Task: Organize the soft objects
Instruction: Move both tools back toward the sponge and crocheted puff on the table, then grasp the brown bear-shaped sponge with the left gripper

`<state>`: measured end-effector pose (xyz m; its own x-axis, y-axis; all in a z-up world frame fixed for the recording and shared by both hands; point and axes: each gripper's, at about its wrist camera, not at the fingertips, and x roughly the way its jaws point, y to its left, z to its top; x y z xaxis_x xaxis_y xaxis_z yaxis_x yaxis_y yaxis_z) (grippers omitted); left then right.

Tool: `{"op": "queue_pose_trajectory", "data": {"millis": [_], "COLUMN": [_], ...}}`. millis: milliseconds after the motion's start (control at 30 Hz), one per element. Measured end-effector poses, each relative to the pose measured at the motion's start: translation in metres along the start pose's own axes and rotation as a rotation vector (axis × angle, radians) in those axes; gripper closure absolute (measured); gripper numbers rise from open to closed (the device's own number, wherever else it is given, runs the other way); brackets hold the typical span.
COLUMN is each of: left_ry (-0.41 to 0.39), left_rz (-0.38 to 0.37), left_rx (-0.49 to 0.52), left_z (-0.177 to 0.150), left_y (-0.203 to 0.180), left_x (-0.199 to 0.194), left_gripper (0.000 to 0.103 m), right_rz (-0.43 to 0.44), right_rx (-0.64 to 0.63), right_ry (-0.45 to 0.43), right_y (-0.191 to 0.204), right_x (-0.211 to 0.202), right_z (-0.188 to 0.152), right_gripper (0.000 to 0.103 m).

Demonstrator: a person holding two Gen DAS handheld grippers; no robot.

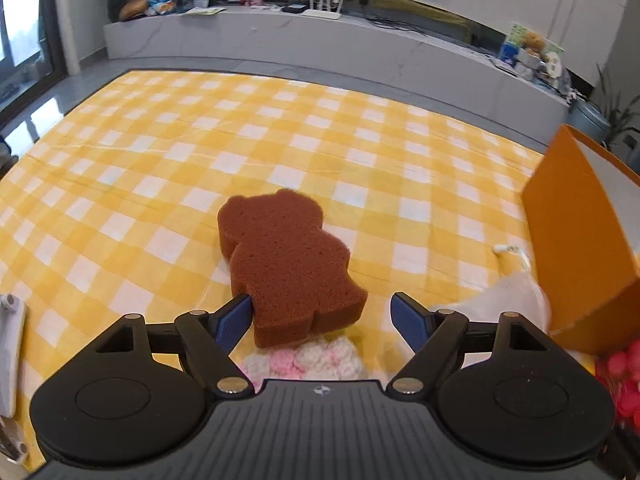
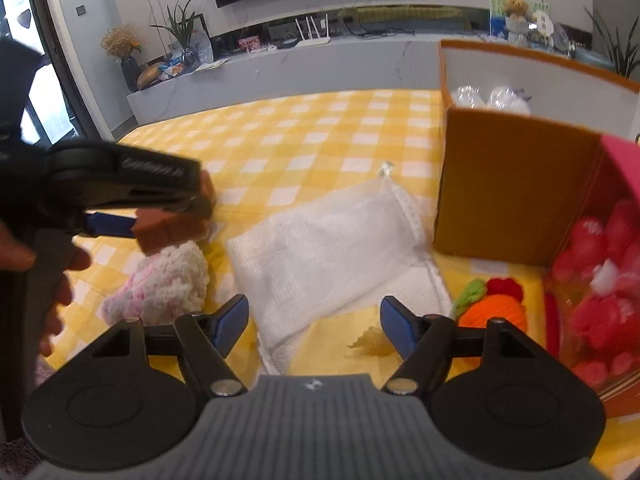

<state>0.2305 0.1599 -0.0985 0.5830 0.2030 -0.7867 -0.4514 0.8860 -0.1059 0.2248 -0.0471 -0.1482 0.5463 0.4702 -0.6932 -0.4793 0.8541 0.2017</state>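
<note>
Sponge (image 1: 288, 264): one; brown, porous foam cut in a bear outline, thick and flat. It lies on the tablecloth, its near end over the knitted piece.
Left gripper (image 1: 322, 314): jaws spread wide, not clamping; the left blue pad touches the sponge's near edge, the right pad stands clear of it.
Right gripper (image 2: 314, 322): jaws apart, holding nothing; it hangs above the near end of the mesh bag.
Mesh bag (image 2: 328, 248): one; white netting, flat and roughly rectangular, with a cord at its far corner, lying beside the box.
Knitted piece (image 2: 160, 284): one; chunky pink-and-white yarn, lumpy, just beside the mesh bag.
Crochet carrot (image 2: 494, 308): one; orange yarn with a green tuft, a red yarn piece touching it.
Box (image 2: 516, 184): one; orange card, straight-walled, open top, white bundles inside.
Tablecloth (image 1: 200, 140): one; yellow-and-white checks, smooth with faint creases.
Red soft items (image 2: 600, 280): several, blurred; count not readable.
</note>
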Motion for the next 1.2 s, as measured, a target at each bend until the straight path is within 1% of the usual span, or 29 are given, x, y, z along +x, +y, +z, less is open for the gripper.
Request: {"op": "queue_pose_trajectory", "data": {"millis": [33, 67, 100, 133, 200, 233, 267, 333, 400, 467, 500, 533, 567, 600, 633, 667, 700, 800, 867, 933, 1100, 1200], "left_ry": [0.01, 0.023, 0.03, 0.022, -0.015, -0.041, -0.074, -0.114, -0.129, -0.112, -0.098, -0.09, -0.086, -0.079, -0.07, -0.072, -0.076, -0.057, -0.029, -0.012, 0.016, 0.031], "left_rz": [0.004, 0.01, 0.013, 0.011, 0.02, 0.021, 0.007, -0.011, -0.006, -0.02, -0.029, -0.039, -0.039, -0.04, -0.045, -0.057, -0.063, -0.027, -0.026, -0.036, -0.012, 0.015], "left_rx": [-0.013, -0.026, -0.038, -0.046, -0.047, -0.034, -0.019, -0.006, 0.01, -0.002, -0.016, -0.024, -0.034, -0.045, -0.055, -0.064, -0.065, -0.031, -0.019, -0.019, 0.011, 0.03], "left_z": [0.0, 0.0, -0.001, -0.001, 0.0, 0.001, 0.001, 0.003, 0.003, 0.004, 0.004, 0.004, 0.004, 0.003, 0.003, 0.002, 0.001, 0.006, 0.008, 0.007, 0.004, 0.002], "left_y": [0.002, 0.006, 0.009, 0.013, 0.016, 0.015, 0.016, 0.016, 0.017, 0.022, 0.026, 0.03, 0.033, 0.034, 0.035, 0.036, 0.035, 0.025, 0.018, 0.013, 0.003, -0.001], "left_x": [0.003, 0.006, 0.008, 0.008, 0.003, -0.001, -0.006, -0.016, -0.023, -0.026, -0.027, -0.027, -0.028, -0.028, -0.028, -0.028, -0.028, -0.019, -0.009, 0.001, 0.021, 0.03], "left_gripper": [0.012, 0.019, 0.024, 0.033, 0.053, 0.069, 0.086, 0.101, 0.101, 0.102, 0.101, 0.097, 0.077, 0.061, 0.023, 0.013, 0.014, 0.015, 0.014, 0.014, 0.014, 0.01], "right_rz": [0.0, -0.001, -0.004, -0.007, -0.001, 0.004, 0.006, 0.003, 0.004, 0.012, 0.014, 0.014, 0.015, 0.021, 0.03, 0.036, 0.038, 0.01, -0.008, -0.005, -0.025, -0.028], "right_rx": [-0.002, -0.007, -0.011, -0.012, -0.01, -0.012, -0.017, -0.028, -0.026, -0.024, -0.026, -0.03, -0.031, -0.029, -0.025, -0.026, -0.035, -0.105, -0.129, -0.135, -0.176, -0.185], "right_ry": [0.003, 0.006, 0.006, 0.003, -0.005, -0.007, -0.008, -0.006, -0.006, -0.005, -0.006, -0.007, -0.008, -0.01, -0.009, -0.009, -0.012, -0.022, -0.023, -0.031, -0.033, -0.015], "right_y": [0.0, 0.0, 0.0, 0.0, 0.001, 0.002, 0.002, 0.005, 0.006, 0.008, 0.01, 0.011, 0.013, 0.014, 0.016, 0.018, 0.02, 0.029, 0.033, 0.034, 0.037, 0.037], "right_x": [0.001, 0.001, 0.001, 0.001, 0.001, 0.001, 0.0, -0.001, -0.005, -0.008, -0.009, -0.01, -0.011, -0.011, -0.01, -0.008, -0.006, 0.006, 0.015, 0.022, 0.039, 0.051], "right_z": [-0.001, -0.001, -0.002, -0.002, -0.001, -0.001, -0.001, -0.002, -0.002, -0.002, -0.002, -0.003, -0.003, -0.002, 0.0, 0.003, 0.008, 0.026, 0.035, 0.04, 0.043, 0.04], "right_gripper": [0.031, 0.031, 0.031, 0.031, 0.031, 0.031, 0.031, 0.031, 0.031, 0.031, 0.031, 0.031, 0.031, 0.031, 0.031, 0.031, 0.031, 0.031, 0.031, 0.031, 0.032, 0.035]}}
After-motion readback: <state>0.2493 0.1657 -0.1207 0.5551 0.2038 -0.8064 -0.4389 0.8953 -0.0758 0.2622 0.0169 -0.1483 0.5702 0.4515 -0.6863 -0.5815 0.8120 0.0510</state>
